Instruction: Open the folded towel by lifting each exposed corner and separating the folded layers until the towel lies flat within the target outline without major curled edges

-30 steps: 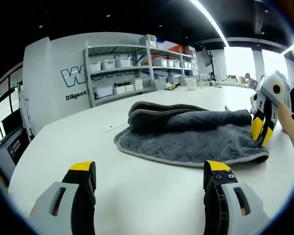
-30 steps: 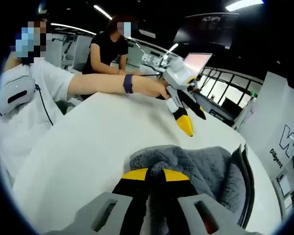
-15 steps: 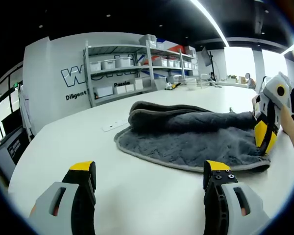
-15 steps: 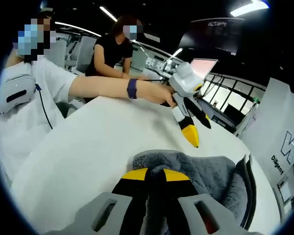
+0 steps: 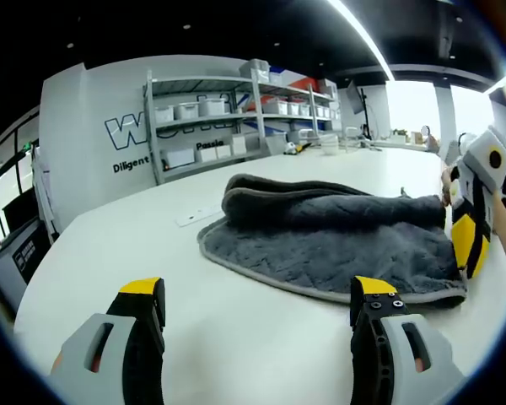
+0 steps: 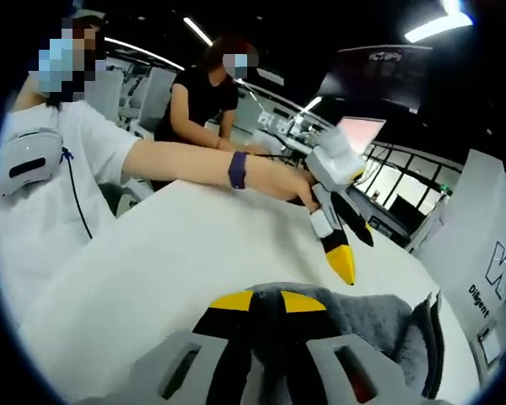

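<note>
Left gripper (image 5: 257,314) jaws apart; right gripper (image 6: 266,301) seemingly clamped.

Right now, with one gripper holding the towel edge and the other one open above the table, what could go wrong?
1. The right gripper pinches a thick bunch of the grey towel, so it may lift several layers together instead of separating them.
2. The left gripper is open and off the cloth, so nothing anchors the towel; pulling may drag it across the white table.

Left gripper view: low over the bench (image 5: 110,245), facing the shelving (image 5: 228,110). Right gripper view: close above the towel (image 6: 379,316), facing the person (image 6: 42,177). Shared: towel, bench
</note>
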`<control>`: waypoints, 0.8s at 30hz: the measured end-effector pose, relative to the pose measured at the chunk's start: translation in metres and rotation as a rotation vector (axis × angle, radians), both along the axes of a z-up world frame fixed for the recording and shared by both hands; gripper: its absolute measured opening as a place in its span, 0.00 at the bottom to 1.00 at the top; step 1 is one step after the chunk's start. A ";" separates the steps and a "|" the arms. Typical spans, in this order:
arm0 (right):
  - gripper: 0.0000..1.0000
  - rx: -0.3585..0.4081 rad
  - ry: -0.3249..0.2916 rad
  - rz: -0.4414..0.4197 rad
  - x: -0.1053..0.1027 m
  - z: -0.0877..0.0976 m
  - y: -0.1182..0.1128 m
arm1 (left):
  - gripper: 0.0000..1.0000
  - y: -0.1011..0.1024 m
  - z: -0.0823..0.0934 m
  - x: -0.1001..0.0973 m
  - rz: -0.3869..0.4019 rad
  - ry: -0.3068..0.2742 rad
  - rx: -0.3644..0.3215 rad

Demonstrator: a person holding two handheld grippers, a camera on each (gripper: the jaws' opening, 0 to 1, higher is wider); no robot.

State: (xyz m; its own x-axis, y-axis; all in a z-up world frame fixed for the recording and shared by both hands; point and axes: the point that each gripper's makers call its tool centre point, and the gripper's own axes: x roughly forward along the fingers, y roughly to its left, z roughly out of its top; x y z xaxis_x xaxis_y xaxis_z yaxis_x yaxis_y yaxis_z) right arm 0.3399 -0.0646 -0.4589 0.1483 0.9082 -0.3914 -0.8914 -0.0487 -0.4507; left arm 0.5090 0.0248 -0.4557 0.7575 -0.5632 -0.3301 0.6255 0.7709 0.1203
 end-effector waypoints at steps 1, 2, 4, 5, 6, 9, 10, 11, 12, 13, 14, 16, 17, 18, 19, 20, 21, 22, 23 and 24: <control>0.07 0.011 -0.001 0.014 -0.004 0.003 0.003 | 0.89 0.000 0.000 0.000 0.000 0.000 0.000; 0.07 0.031 -0.010 0.027 -0.006 0.008 0.005 | 0.89 0.000 0.000 0.000 0.001 0.000 0.001; 0.07 0.061 -0.011 0.033 -0.009 0.015 0.006 | 0.89 0.000 -0.001 0.000 0.001 0.001 0.001; 0.07 0.074 -0.014 0.032 -0.008 0.018 0.005 | 0.89 0.000 -0.001 0.000 0.001 0.001 0.001; 0.07 0.086 -0.016 0.027 -0.006 0.021 0.004 | 0.89 0.000 -0.001 0.000 0.000 0.001 0.001; 0.07 0.117 -0.021 -0.014 0.004 0.028 -0.001 | 0.89 -0.001 -0.001 0.000 0.000 0.001 0.003; 0.07 0.123 -0.026 -0.030 0.008 0.030 -0.003 | 0.89 -0.001 -0.001 0.000 -0.001 0.002 0.002; 0.08 0.127 -0.028 -0.050 0.012 0.031 -0.005 | 0.89 -0.001 -0.001 0.000 -0.001 0.001 0.001; 0.10 0.129 -0.030 -0.066 0.016 0.032 -0.008 | 0.89 -0.001 -0.001 0.000 0.000 0.001 0.001; 0.12 0.133 -0.032 -0.082 0.020 0.033 -0.010 | 0.89 -0.001 -0.001 0.000 0.000 0.001 0.001; 0.14 0.138 -0.030 -0.099 0.024 0.034 -0.012 | 0.89 -0.001 -0.001 0.000 0.000 0.001 0.001; 0.18 0.142 -0.029 -0.120 0.027 0.036 -0.014 | 0.89 -0.001 -0.001 -0.001 -0.001 0.002 0.001; 0.19 0.152 -0.030 -0.153 0.034 0.039 -0.018 | 0.89 -0.001 -0.001 -0.001 -0.002 0.002 0.001; 0.20 0.161 -0.029 -0.168 0.037 0.041 -0.020 | 0.89 -0.001 -0.001 -0.001 -0.002 0.002 0.002; 0.21 0.167 -0.029 -0.177 0.038 0.042 -0.021 | 0.89 -0.001 -0.001 -0.001 -0.002 0.002 0.002; 0.23 0.179 -0.028 -0.202 0.043 0.045 -0.024 | 0.89 -0.001 -0.001 0.000 -0.002 0.002 0.002; 0.25 0.187 -0.024 -0.218 0.046 0.046 -0.026 | 0.89 -0.001 -0.001 0.000 -0.002 0.002 0.002; 0.27 0.195 -0.017 -0.242 0.050 0.048 -0.029 | 0.89 -0.001 -0.001 0.000 -0.002 0.003 0.003; 0.28 0.201 -0.015 -0.268 0.054 0.049 -0.032 | 0.89 -0.001 -0.001 0.000 -0.001 0.004 0.003; 0.29 0.201 -0.023 -0.306 0.061 0.050 -0.037 | 0.89 0.000 -0.001 0.000 -0.001 0.004 0.004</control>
